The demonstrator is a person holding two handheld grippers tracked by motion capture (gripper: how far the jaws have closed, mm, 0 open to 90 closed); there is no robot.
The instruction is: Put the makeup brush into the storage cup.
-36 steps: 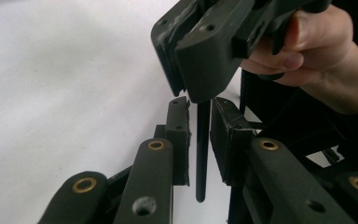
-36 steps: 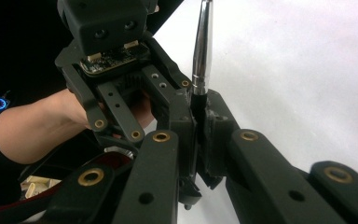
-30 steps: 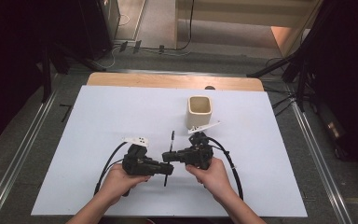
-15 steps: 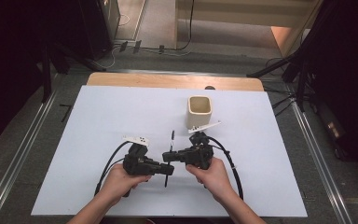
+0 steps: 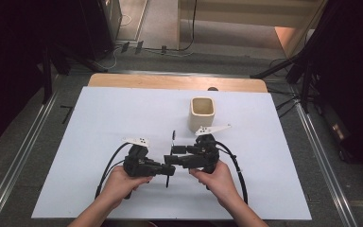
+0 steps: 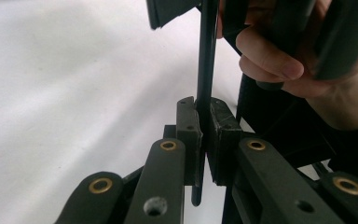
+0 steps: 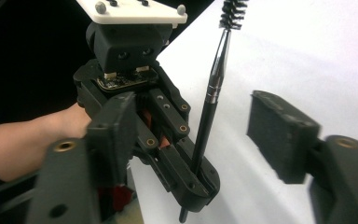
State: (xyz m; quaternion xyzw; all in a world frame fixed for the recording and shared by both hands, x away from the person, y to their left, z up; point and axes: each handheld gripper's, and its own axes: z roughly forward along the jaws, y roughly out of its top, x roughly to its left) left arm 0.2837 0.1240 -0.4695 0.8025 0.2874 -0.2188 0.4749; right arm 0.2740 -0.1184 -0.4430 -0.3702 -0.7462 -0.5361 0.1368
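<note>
Black and slender, the brush [image 7: 209, 102] is being gripped near its lower end by the left claw [image 5: 168, 169], long axis running away across the white tabletop [image 5: 99, 118], bristles far. The right claw [image 5: 172, 155] is being held open around it.

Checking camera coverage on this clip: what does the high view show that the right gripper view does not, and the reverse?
High view alone: the square cup standing beyond the grippers, and both hands. Right gripper view alone: the brush's bristled tip and the right gripper with jaws wide apart. Both: the left gripper clamped on the thin black brush over the white table.
</note>
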